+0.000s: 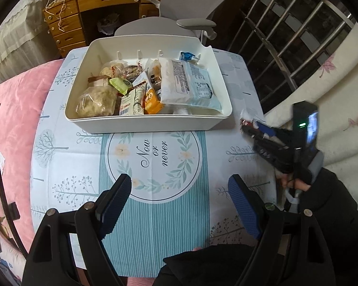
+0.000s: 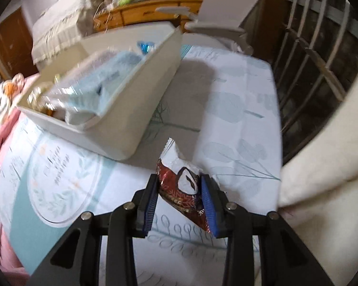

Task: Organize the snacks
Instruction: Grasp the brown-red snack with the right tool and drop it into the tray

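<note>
Right wrist view: right gripper [image 2: 179, 199], blue ribbed pads pinching a small snack packet [image 2: 182, 190] by its two sides. Packet: glossy foil, dark red with a gold snowflake print, a white panel and a white crimped, saw-toothed end; held above the tablecloth [image 2: 238, 119], just beside the near corner of the bin [image 2: 131, 109]. Background blurred; packet lettering unreadable.

Left wrist view: left gripper [image 1: 179, 200], jaws spread wide, nothing between them, over the printed medallion. Bin: white plastic, rectangular, rounded rim, holding snacks: a large pale-blue pouch [image 1: 191, 83], an orange sachet [image 1: 152, 101], clear-wrapped pastries [image 1: 97, 102], a green sachet [image 1: 119, 85]. Lower items overlapped, partly hidden.
</note>
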Tool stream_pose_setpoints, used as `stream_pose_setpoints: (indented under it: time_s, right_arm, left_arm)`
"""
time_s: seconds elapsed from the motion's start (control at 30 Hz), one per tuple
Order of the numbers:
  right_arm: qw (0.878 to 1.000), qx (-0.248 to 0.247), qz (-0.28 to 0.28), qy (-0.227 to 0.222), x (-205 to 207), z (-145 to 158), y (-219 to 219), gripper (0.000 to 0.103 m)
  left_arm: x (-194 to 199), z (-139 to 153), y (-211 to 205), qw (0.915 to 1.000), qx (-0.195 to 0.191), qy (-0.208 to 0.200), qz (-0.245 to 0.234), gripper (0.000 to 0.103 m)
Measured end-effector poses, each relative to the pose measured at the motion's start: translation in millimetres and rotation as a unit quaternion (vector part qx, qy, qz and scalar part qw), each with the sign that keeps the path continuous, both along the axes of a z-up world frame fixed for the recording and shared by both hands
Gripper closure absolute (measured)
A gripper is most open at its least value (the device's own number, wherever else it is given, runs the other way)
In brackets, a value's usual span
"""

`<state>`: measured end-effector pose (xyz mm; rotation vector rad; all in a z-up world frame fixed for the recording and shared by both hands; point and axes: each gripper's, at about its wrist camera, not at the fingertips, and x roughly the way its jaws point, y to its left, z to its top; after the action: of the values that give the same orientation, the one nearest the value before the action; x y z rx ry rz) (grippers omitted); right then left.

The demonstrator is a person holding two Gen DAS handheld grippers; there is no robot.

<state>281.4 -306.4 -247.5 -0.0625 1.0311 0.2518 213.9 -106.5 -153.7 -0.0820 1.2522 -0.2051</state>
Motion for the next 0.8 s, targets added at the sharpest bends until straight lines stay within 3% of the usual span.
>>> stream_pose_setpoints:
  time_s: [0.2,0.37,0.53,0.6,0.73,0.8]
  right_arm:
    - [0.997,0.009,0.011,-0.072,-12,66,18,0.068]
    - [0.994,0.010,0.034,-0.108,-5,108,61,0.068]
    - [0.991,-0.003,0.046,-0.129,1,121,111,0.067]
    - [0.991,-0.032,0.037,-0.128,9,117,135,0.065]
    - [0.989,-0.073,0.004,-0.130,21,104,160,0.053]
    - [0.989,-0.076,-0.010,-0.125,20,100,167,0.052]
  left_arm:
    - [-4,7,13,0.9997,-0.018,-0.012,-0.014,0.021]
    - [-7,17,38,0.9986,-0.029,-0.031,-0.030,0.021]
    - [-16,27,77,0.9974,-0.036,-0.046,-0.043,0.021]
    - [-20,30,96,0.9969,-0.037,-0.053,-0.045,0.021]
    - [-31,30,133,0.9968,-0.031,-0.053,-0.052,0.021]
    - [-38,25,154,0.9975,-0.029,-0.042,-0.048,0.021]
